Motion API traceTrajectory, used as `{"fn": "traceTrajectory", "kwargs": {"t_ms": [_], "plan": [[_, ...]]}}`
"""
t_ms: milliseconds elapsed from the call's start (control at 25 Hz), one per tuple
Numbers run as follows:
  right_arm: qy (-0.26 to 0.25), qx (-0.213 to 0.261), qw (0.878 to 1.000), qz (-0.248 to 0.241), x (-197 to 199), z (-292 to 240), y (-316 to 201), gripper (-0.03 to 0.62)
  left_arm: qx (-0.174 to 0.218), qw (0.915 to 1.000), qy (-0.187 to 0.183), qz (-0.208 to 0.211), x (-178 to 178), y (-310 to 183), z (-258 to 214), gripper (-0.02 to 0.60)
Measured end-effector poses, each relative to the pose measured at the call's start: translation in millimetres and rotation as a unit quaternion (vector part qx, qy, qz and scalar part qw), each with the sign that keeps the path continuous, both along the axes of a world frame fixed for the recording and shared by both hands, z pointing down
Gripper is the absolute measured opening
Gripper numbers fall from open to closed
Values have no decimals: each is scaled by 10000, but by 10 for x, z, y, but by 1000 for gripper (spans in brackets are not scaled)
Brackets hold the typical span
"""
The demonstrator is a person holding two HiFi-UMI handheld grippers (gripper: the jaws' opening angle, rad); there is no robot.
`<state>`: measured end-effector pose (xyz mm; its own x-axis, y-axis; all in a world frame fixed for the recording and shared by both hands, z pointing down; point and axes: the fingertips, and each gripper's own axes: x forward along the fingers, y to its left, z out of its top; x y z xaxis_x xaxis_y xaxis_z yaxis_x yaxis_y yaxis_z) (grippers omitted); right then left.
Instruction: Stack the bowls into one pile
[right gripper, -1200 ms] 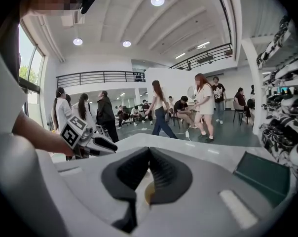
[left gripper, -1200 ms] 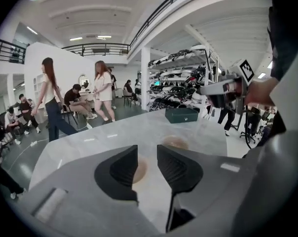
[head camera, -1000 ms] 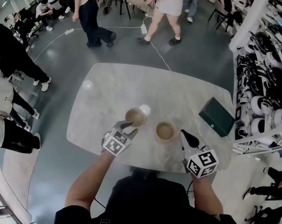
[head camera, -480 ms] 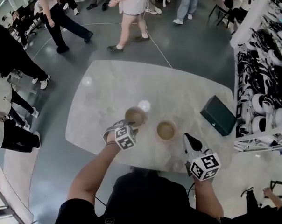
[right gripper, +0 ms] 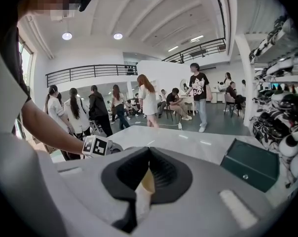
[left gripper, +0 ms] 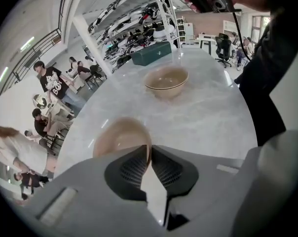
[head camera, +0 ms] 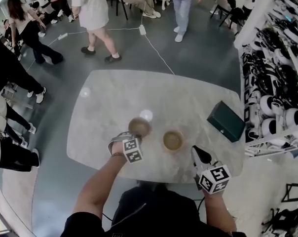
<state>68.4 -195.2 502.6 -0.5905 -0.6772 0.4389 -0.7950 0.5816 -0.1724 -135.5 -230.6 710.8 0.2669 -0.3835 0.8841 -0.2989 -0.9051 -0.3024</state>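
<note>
Two tan bowls stand side by side on the marble table (head camera: 109, 98). In the head view, the left bowl (head camera: 139, 126) is just beyond my left gripper (head camera: 132, 135), and the right bowl (head camera: 172, 140) is a hand's width to its right. The left gripper view shows the jaws (left gripper: 150, 148) closing on the near rim of the left bowl (left gripper: 120, 137), with the rim in the thin gap between the pads. The other bowl (left gripper: 166, 80) is farther along the table. My right gripper (head camera: 195, 150) is shut and empty near the front edge, to the right of the right bowl; the right gripper view shows its jaws (right gripper: 149, 153) together.
A dark green box (head camera: 227, 121) lies at the table's right side and also appears in the right gripper view (right gripper: 250, 164). Racks of gear (head camera: 277, 83) line the right wall. Several people walk or sit beyond the far edge of the table.
My left gripper has come down onto the left bowl's near rim, rolled over, and closed its jaws from wide open. The right gripper has stayed in place. People behind have walked on.
</note>
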Motion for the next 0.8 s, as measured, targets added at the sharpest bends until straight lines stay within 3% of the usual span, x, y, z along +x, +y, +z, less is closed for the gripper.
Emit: {"fn": "traceTrajectory", "kwargs": {"t_ms": [200, 360, 800], "plan": [[113, 86, 9998, 164, -61, -84, 102, 5, 106, 9996, 272, -33, -64, -34, -97, 21], [166, 143, 9992, 332, -77, -141, 169, 5, 68, 9966, 776, -260, -105, -18, -264, 21], [70, 380, 9989, 253, -211, -314, 153, 5, 363, 9763, 1867, -1031, -319, -54, -988, 21]]}}
